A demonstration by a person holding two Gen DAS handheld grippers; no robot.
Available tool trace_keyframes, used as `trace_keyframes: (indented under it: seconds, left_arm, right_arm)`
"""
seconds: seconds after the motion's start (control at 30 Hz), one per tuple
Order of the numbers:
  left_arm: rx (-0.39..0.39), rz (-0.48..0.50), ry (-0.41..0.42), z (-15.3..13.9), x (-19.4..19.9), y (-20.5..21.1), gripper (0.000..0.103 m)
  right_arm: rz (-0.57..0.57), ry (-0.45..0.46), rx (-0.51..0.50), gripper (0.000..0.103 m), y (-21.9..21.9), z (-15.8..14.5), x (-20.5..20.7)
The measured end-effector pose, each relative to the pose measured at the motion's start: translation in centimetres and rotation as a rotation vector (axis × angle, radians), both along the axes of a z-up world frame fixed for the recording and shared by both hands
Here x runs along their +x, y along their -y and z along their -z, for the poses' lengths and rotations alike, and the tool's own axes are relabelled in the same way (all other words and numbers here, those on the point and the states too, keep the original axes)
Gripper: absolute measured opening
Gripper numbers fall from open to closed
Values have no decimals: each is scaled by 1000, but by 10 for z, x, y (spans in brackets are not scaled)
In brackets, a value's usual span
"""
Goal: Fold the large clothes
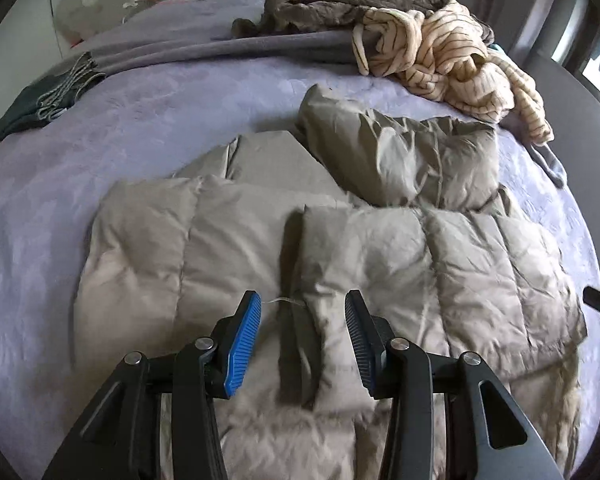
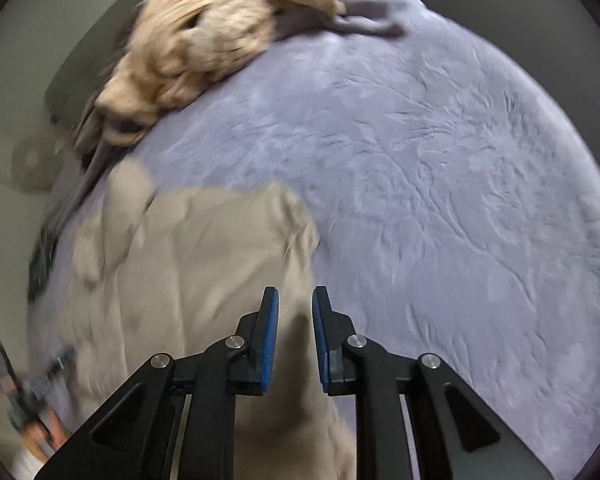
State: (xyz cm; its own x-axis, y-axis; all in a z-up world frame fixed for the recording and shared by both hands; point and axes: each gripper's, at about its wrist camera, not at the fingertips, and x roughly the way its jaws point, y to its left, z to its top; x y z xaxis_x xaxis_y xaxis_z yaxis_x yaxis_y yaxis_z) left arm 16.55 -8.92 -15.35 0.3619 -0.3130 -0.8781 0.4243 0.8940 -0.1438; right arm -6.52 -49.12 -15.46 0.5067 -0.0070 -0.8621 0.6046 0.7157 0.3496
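We see the beige quilted jacket (image 1: 236,248) lying flat on the lavender bedspread (image 1: 100,152), in the near half of the bed. Its quilted panels run side by side across the left wrist view, so its long axis lies left to right there; one sleeve (image 1: 400,152) is folded back onto the body and points toward the far end of the bed.

Our left gripper (image 1: 302,336) hovers over the near edge of the jacket with jaws spread wide and nothing between them. Our right gripper (image 2: 294,340) is above a corner of the jacket (image 2: 204,272); its jaws stand parallel with a narrow gap, and the view is too blurred to tell if fabric is caught.

A cream striped garment (image 1: 452,60) is heaped at the far right of the bed, touching a brown blanket (image 1: 340,4). A dark folded garment (image 1: 40,100) lies well apart at the far left
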Motion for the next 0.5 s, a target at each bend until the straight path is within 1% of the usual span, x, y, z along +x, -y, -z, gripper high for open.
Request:
trace_keyframes:
  seconds: [0.07,0.1,0.13,0.17,0.2,0.23,0.3,0.37,0.4,0.5]
  left_arm:
    - [48,27,-6,8,-6,4,46]
    - [97,37,-11,19,-9,7,46]
    - [112,39,-20,28,-11,7,46]
    - [109,37,-21,33,-11,6,46]
    - [107,34,-15,37,-12,5,46]
    - [108,33,-14,39,-12,6,47]
    - [117,30,-13,40,-10,9,48]
    - [130,27,-13,36,-11,10,49]
    - [133,25,-14,34,-11,9,49]
    - [136,9,-19,21,-16,4,49]
  right_arm:
    - [-61,-18,-16,19,-17,1,-4]
    - [-88,-40,-20,19,-25,7,-4]
    - [-101,-63,-34,19,-29,14,-3]
    - [-108,-90,-48,18,-32,23,-4]
    - [-112,-107,-53,15,-32,32,-7]
    - [-112,-113,-52,15,-31,41,-5]
    - [-104,-115,-50,15,-29,48,-3]
    - [-99,-119,-52,16,-28,44,-1]
    - [-99,-113,-45,19,-28,39,-3]
    - [-87,-92,-8,20,-25,27,-13]
